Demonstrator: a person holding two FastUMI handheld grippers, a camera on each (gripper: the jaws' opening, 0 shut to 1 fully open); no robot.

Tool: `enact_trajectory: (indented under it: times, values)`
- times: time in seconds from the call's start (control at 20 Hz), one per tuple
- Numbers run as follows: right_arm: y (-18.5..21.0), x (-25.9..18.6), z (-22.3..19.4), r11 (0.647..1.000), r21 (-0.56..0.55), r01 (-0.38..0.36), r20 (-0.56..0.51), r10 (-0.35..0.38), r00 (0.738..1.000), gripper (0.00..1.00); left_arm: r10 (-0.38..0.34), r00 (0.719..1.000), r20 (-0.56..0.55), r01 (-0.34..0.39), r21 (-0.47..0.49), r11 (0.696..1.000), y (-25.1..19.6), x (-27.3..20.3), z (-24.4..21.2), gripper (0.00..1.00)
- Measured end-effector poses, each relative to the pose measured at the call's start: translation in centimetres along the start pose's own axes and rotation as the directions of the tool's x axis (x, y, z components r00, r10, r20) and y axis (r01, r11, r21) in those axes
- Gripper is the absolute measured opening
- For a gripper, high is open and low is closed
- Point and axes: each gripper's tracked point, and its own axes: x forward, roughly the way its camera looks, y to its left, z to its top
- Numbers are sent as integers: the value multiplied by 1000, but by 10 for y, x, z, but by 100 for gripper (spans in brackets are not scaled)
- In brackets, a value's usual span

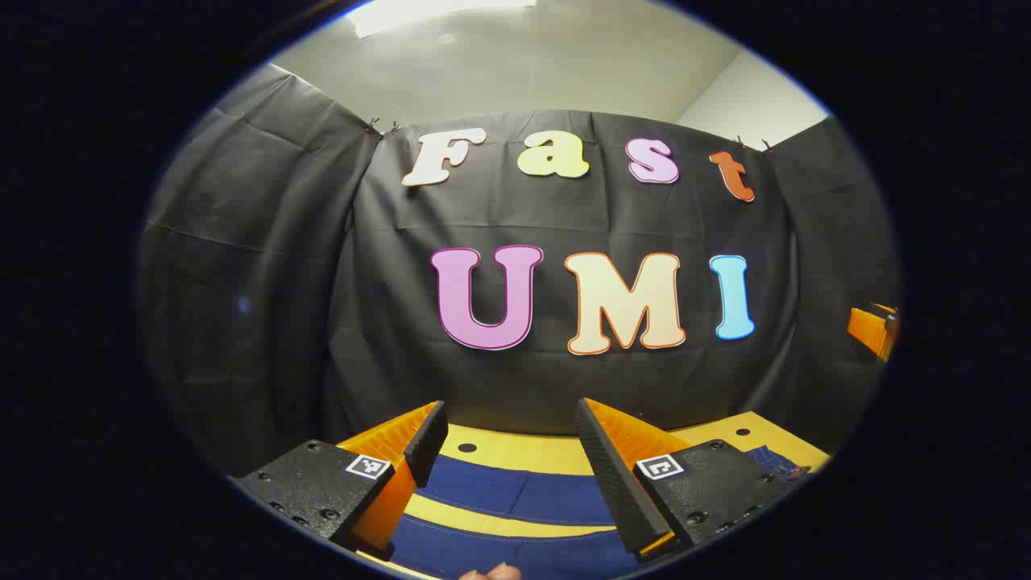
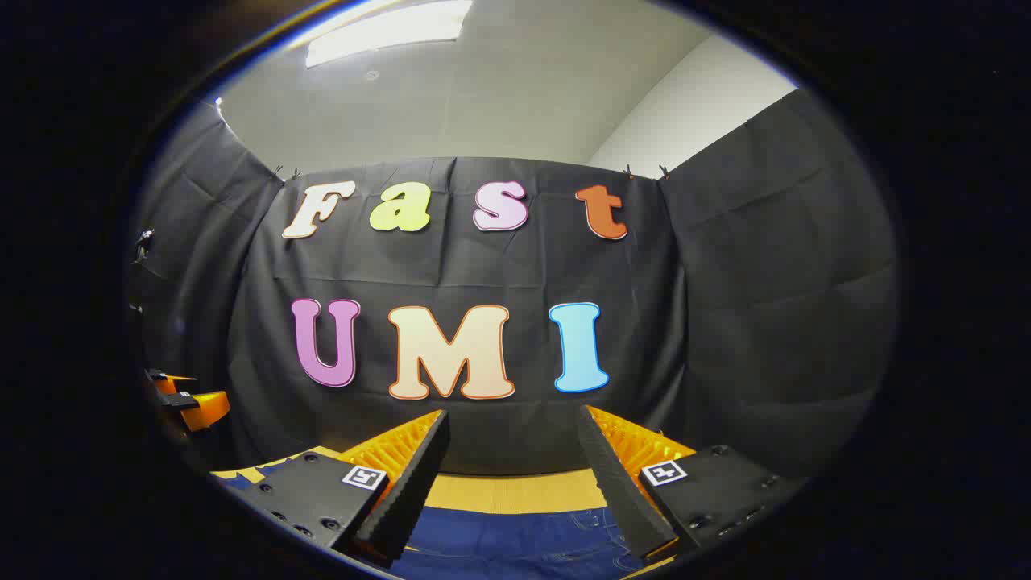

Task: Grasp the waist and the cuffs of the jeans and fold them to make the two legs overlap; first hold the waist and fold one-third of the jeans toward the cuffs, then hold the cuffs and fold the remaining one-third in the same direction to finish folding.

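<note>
- Left gripper view: the left gripper (image 1: pixel 511 423) is held above the table (image 1: pixel 515 448), fingers spread wide with nothing between them. It's pointing pretty much level at the booth's back wall.
- Below it the jeans (image 1: pixel 515 493) lie flat on the yellow tabletop. You can see two dark blue bands with a yellow strip of table between them, so that looks like the two legs lying side by side, slightly apart.
- At the far right edge there's a bit of the other gripper.
- Right gripper view: the right gripper (image 2: pixel 512 427) is also wide apart and empty, hanging over the table (image 2: pixel 515 488).
- The jeans (image 2: pixel 515 544) sit right under it; the stitching suggests the waist end, but I can't tell for sure.
</note>
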Motion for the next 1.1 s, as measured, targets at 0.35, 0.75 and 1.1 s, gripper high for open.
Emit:
enact_trajectory:
  times: [0.35, 0.75, 1.1]
  values:
    - [10, 1, -15, 1000, 12, -17, -30, 18, 999, 100, 36, 999, -41, -30, 127, 991, 60, -10, -23, 94]
    - [25, -2, -39, 998, 62, -26, -87, 31, 996, 99, 1, 942, -336, 206, 580, 788, 127, -46, -130, 95]
    - [33, -14, -67, 998, 56, -4, -163, 13, 986, 99, 25, 787, -616, 490, 650, 581, 166, -93, -261, 95]
